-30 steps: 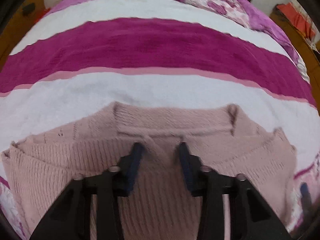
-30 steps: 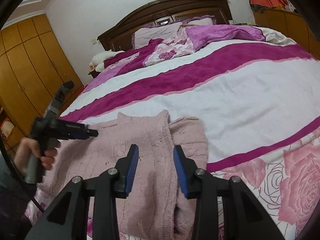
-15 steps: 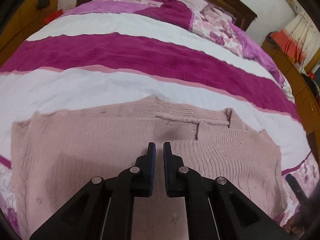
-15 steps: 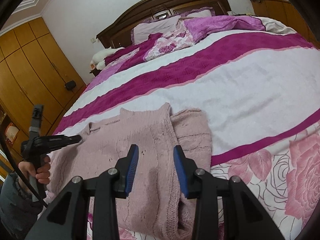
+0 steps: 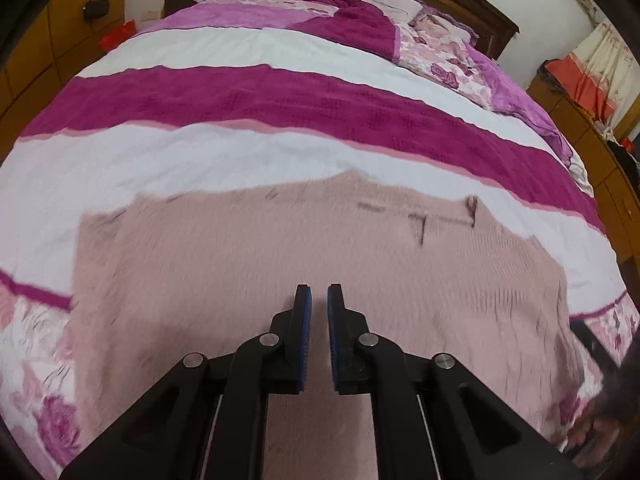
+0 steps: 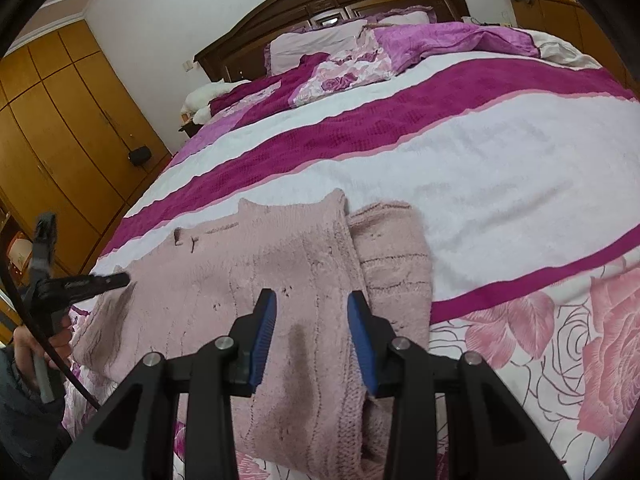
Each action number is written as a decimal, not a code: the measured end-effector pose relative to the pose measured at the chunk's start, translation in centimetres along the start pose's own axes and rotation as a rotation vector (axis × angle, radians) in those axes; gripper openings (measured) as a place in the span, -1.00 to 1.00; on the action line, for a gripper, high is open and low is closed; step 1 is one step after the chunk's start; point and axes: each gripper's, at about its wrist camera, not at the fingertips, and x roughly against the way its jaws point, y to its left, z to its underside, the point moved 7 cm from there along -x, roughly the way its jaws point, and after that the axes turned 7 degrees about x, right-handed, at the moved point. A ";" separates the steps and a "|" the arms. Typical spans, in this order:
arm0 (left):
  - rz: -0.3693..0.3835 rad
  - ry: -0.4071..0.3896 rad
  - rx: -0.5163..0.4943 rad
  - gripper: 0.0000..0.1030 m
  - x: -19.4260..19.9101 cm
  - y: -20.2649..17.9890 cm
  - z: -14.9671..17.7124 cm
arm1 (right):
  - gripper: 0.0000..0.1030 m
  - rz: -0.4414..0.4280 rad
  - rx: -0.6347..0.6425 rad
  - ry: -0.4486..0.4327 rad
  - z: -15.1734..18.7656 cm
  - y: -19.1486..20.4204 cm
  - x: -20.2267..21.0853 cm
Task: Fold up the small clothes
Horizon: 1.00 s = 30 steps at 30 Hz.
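Observation:
A pale pink knit sweater (image 5: 304,252) lies flat on the bed near its front edge, its neck toward the headboard. In the right wrist view the sweater (image 6: 280,280) has one sleeve (image 6: 394,252) folded along its right side. My left gripper (image 5: 319,300) hovers above the sweater's middle, its jaws nearly together with nothing between them; it also shows from the side in the right wrist view (image 6: 116,279). My right gripper (image 6: 311,304) is open and empty above the sweater's right half.
The bedspread (image 6: 480,168) has white and magenta stripes with a rose print (image 6: 600,340) at the front. Pillows (image 6: 320,44) and a crumpled purple quilt (image 6: 452,36) lie by the dark headboard. Wooden wardrobes (image 6: 60,120) stand at the left.
My left gripper shut from open, then rose and drew back from the sweater's neck. The sweater now lies flatter. My right gripper stayed open and shifted slightly.

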 end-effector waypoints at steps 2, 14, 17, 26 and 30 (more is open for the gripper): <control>-0.012 -0.015 0.005 -1.00 1.7 1.8 1.0 | -0.24 -0.004 -0.013 -0.002 0.2 -0.2 0.2; 0.108 -0.041 0.220 -0.96 6.1 13.8 6.2 | 0.02 -0.003 -0.072 -0.020 1.5 -2.5 2.7; 0.126 -0.072 0.227 -0.94 7.3 13.8 6.0 | 0.07 -0.020 -0.144 -0.036 1.8 -4.5 3.3; 0.084 -0.086 0.226 -0.73 7.5 14.3 6.1 | 0.19 -0.149 -0.274 0.008 2.0 -8.4 1.7; 0.077 -0.082 0.235 -0.73 7.3 14.4 6.0 | 0.35 -0.244 -0.252 0.054 1.9 -7.8 -0.7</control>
